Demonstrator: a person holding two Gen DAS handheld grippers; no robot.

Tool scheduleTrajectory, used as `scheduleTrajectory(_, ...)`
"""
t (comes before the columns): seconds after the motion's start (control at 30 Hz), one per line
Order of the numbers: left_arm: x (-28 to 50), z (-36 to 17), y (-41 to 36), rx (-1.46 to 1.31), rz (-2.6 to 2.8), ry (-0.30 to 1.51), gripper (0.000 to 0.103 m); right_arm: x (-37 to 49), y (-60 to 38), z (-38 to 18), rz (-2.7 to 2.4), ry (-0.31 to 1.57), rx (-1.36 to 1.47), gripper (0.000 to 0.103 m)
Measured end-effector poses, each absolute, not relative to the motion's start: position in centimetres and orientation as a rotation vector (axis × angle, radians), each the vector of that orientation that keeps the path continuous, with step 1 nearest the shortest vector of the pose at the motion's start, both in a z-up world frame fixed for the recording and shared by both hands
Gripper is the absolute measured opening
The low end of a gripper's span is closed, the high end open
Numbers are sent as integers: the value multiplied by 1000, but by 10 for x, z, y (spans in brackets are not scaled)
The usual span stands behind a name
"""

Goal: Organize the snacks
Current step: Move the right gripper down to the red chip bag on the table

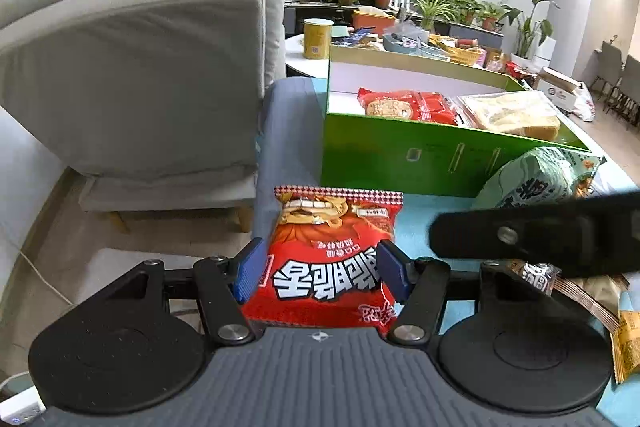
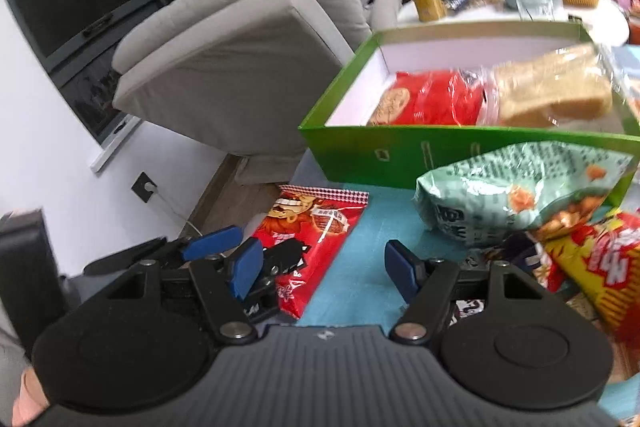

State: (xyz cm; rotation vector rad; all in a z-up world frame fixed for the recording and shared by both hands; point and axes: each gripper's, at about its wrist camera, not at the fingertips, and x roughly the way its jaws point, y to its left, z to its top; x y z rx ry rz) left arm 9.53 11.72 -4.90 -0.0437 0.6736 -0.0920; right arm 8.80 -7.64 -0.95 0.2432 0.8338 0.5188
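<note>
- The left hand-held gripper [image 1: 320,269] has its blue pads on either side of a red snack packet [image 1: 334,259]. The packet fills the gap between the jaws; whether the pads press on it or only flank it cannot be told.
- The red snack packet lies flat on the teal-covered desk [image 1: 416,223], near the desk's left edge, its serrated top seam pointing toward the green box [image 1: 400,159].
- The right hand-held gripper [image 2: 322,269] stands at about half its width with nothing between the pads; only bare desk cover shows in the gap. It is positioned just to the right of the red snack packet.
- The green box sits on the desk behind the packet, open at the top with a white interior. It holds a red biscuit pack [image 1: 408,103] on the left and a wrapped loaf of bread [image 1: 516,115] on the right, side by side.
- A pale green snack bag [image 2: 516,191] rests against the front wall of the box, to the right of the red packet.
- A red and yellow snack bag [image 2: 596,263] lies at the right of the desk, near the pale green bag.
- A grey armchair [image 1: 140,75] stands beyond the desk's left edge.
</note>
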Motion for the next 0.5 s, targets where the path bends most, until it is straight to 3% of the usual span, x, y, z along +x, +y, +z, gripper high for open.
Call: scheduleTrajectory(0.5,87,-54,107,-19,-184,662,57,107,-55,-34,504,928,244,48)
